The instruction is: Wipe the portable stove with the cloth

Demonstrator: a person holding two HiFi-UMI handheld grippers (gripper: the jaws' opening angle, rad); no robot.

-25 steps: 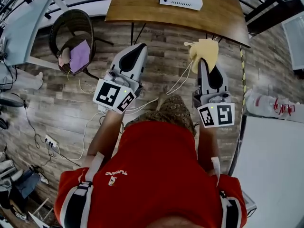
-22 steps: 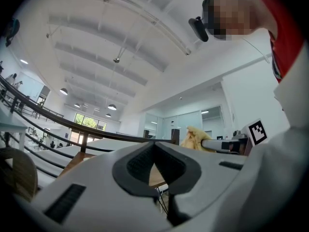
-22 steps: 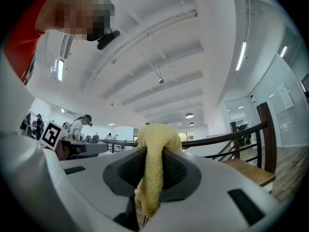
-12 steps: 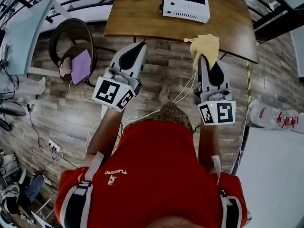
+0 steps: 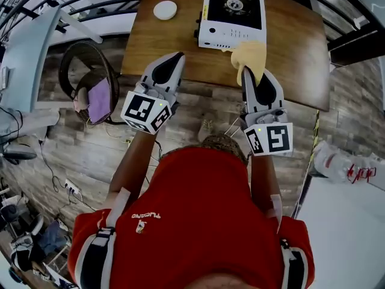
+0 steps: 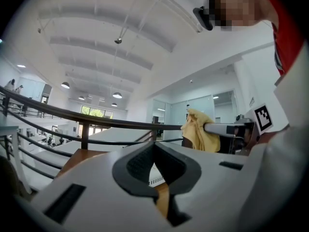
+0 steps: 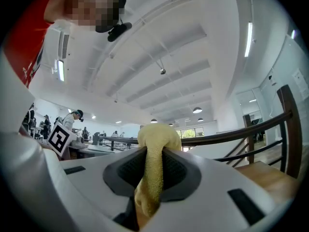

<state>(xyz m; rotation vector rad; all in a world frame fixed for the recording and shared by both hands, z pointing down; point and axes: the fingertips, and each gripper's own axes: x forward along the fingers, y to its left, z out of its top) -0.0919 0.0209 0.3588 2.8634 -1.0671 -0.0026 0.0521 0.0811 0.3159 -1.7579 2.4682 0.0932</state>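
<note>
The portable stove point(image 5: 231, 15), white with a black top and one burner, stands on the wooden table point(image 5: 289, 59) at the top of the head view. A yellow cloth point(image 5: 249, 54) bunches out of my right gripper point(image 5: 247, 73), which is shut on it over the table's near edge, just short of the stove's front. In the right gripper view the cloth point(image 7: 154, 144) is pinched between the dark pads. My left gripper point(image 5: 174, 59) is shut and empty, level over the near edge, left of the stove. From the left gripper point(image 6: 154, 161) view, the cloth point(image 6: 198, 130) shows at the right.
A small white dish point(image 5: 165, 9) lies on the table left of the stove. A round wicker chair point(image 5: 90, 71) holding a purple cloth stands on the floor at the left. Cables point(image 5: 78, 188) trail across the wood floor. A white surface point(image 5: 346, 227) is at the lower right.
Both grippers have moved forward from over the floor to the table's near edge. The stove has come fully into view, and the cloth now hangs right before it.
</note>
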